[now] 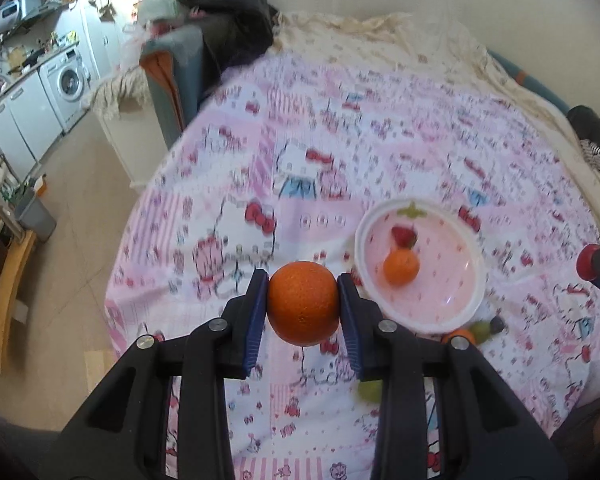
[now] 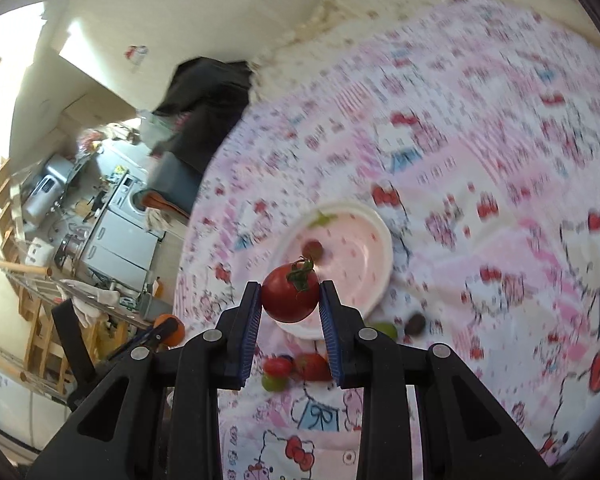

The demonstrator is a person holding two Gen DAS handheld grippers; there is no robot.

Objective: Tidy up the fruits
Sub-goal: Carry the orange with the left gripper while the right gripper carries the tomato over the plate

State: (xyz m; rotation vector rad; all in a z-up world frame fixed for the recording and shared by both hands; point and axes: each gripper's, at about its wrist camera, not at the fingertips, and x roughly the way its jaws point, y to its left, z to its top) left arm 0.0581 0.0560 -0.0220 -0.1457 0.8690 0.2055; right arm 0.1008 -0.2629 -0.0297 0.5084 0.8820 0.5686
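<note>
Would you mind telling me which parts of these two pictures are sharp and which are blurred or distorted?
Left wrist view: the left gripper and its orange are sharp; the patterned bedspread and pink plate are motion-smeared; fisheye bends the room's edges. Right wrist view: the right gripper and its tomato are crisp; the bedspread smears more heavily; the upper-left wall is washed out by bright light.

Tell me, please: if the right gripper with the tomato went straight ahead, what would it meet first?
Probably the pink plate: the right gripper, shut on the tomato, points down at its near part. Depth is unclear.
</note>
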